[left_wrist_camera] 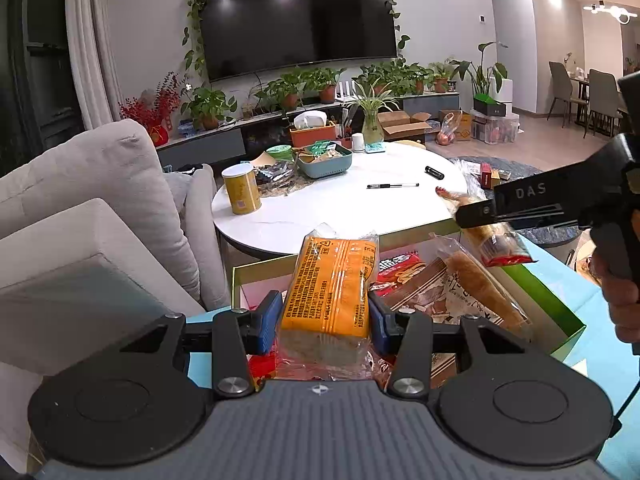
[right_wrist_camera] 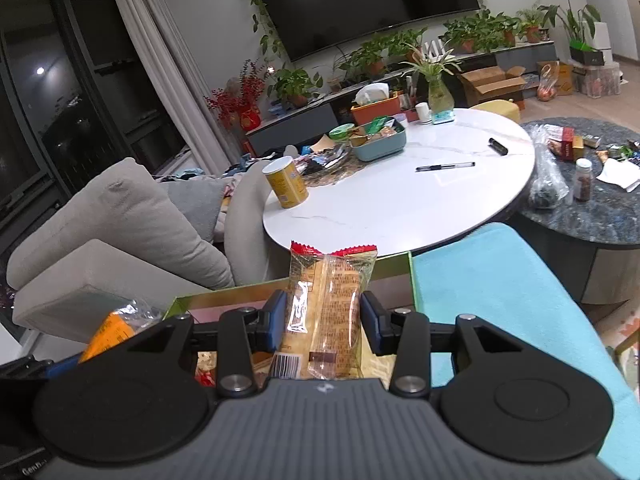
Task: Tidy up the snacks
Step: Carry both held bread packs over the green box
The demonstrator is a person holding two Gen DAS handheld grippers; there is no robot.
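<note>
My left gripper (left_wrist_camera: pixel 325 316) is shut on an orange-labelled snack packet (left_wrist_camera: pixel 332 284) and holds it above a green-rimmed snack box (left_wrist_camera: pixel 560 308). The box holds several packets, among them a red one (left_wrist_camera: pixel 400 270) and a long bread packet (left_wrist_camera: pixel 484 288). My right gripper (right_wrist_camera: pixel 324 322) is shut on a clear bread packet with red ends (right_wrist_camera: pixel 332 304) above the same box (right_wrist_camera: pixel 396 268). The right gripper also shows in the left wrist view (left_wrist_camera: pixel 480 216), high over the box's right side. The orange packet shows at lower left of the right wrist view (right_wrist_camera: pixel 110 330).
The box sits on a turquoise surface (right_wrist_camera: pixel 500 288). Beyond it is a white round table (left_wrist_camera: pixel 344 204) with a yellow can (left_wrist_camera: pixel 241 194), a pen (left_wrist_camera: pixel 392 186), a teal tray (left_wrist_camera: pixel 326 160). A grey sofa (left_wrist_camera: pixel 92 208) is left, a dark table (right_wrist_camera: pixel 592 200) right.
</note>
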